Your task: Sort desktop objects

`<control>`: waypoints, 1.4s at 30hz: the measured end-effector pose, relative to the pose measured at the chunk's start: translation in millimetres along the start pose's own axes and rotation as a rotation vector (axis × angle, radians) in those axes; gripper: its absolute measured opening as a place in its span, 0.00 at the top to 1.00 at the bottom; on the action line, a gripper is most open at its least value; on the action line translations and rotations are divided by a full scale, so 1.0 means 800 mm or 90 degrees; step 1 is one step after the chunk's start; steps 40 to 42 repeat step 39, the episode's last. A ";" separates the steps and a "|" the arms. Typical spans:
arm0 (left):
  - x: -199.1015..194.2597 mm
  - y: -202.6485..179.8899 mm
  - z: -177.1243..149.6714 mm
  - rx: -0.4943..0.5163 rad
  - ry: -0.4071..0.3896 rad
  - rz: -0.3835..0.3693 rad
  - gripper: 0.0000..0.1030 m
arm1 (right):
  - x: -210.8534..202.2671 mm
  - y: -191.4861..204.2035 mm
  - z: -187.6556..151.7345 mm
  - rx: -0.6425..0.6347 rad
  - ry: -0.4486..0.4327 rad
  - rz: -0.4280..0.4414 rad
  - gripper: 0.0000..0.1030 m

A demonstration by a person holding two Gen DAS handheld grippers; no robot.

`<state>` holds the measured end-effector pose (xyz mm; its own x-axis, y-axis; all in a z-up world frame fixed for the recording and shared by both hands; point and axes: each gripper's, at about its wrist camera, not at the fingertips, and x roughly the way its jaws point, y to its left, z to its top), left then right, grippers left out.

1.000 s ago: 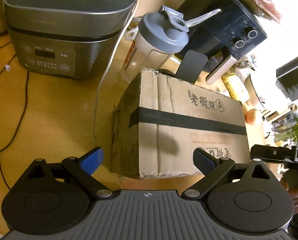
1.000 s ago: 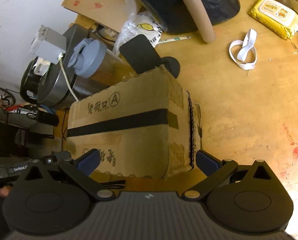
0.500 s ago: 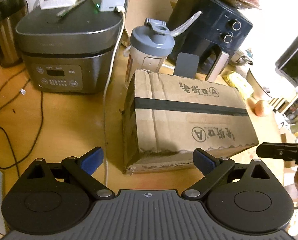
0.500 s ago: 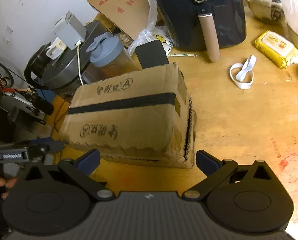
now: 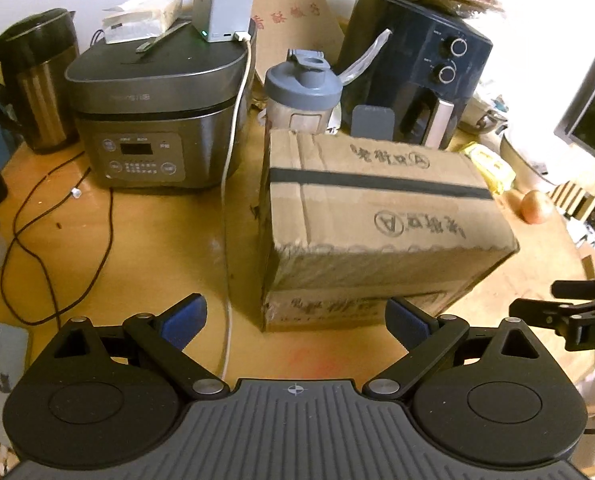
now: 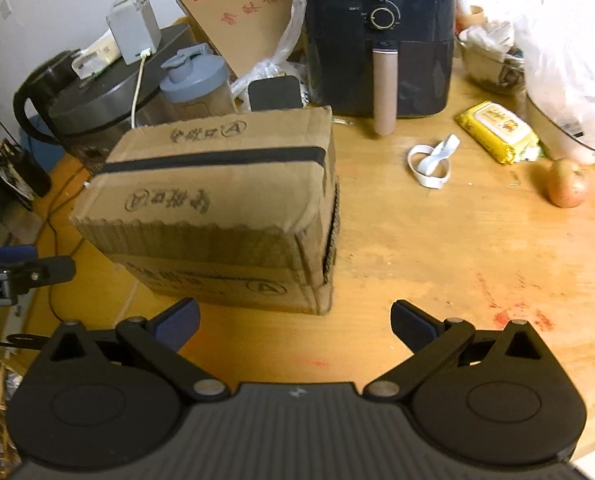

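Observation:
A closed cardboard box (image 5: pixel 381 216) (image 6: pixel 225 208) with a black tape stripe rests on the wooden table (image 6: pixel 437 248). My left gripper (image 5: pixel 295 320) is open just in front of the box's near left corner, nothing between its blue pads. My right gripper (image 6: pixel 293 324) is open too, a short way back from the box's near right corner, apart from it. Each gripper shows at the edge of the other's view. On the table to the right lie a white strap loop (image 6: pixel 431 160), a yellow wipes pack (image 6: pixel 497 132) and an onion (image 6: pixel 567 184).
Behind the box stand a grey rice cooker (image 5: pixel 153 120) with a white charger (image 5: pixel 223 4) and cable, a kettle (image 5: pixel 33 80), a grey-lidded shaker bottle (image 5: pixel 301 92), a dark phone stand (image 5: pixel 371 120) and a dark air fryer (image 6: pixel 381 36). A phone (image 5: pixel 1 372) lies at the near left; black cables (image 5: pixel 57 232) cross the left tabletop.
Both grippers have pulled back from the box and tilted up, so it sits farther off and more of the table shows. Both have stayed open. The box has not moved.

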<state>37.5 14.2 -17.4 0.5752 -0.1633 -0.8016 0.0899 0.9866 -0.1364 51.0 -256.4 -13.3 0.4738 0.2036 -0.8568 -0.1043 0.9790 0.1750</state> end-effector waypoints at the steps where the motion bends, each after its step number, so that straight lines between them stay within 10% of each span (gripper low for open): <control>1: -0.002 -0.001 -0.004 0.000 -0.001 0.005 0.04 | -0.001 0.002 -0.004 -0.001 -0.001 -0.004 0.00; 13: -0.031 -0.019 -0.040 0.026 -0.013 0.069 0.04 | -0.024 0.018 -0.044 -0.034 -0.023 -0.039 0.00; 42: -0.057 -0.035 -0.070 -0.018 -0.043 0.055 0.04 | -0.043 0.020 -0.074 -0.009 -0.045 -0.072 0.00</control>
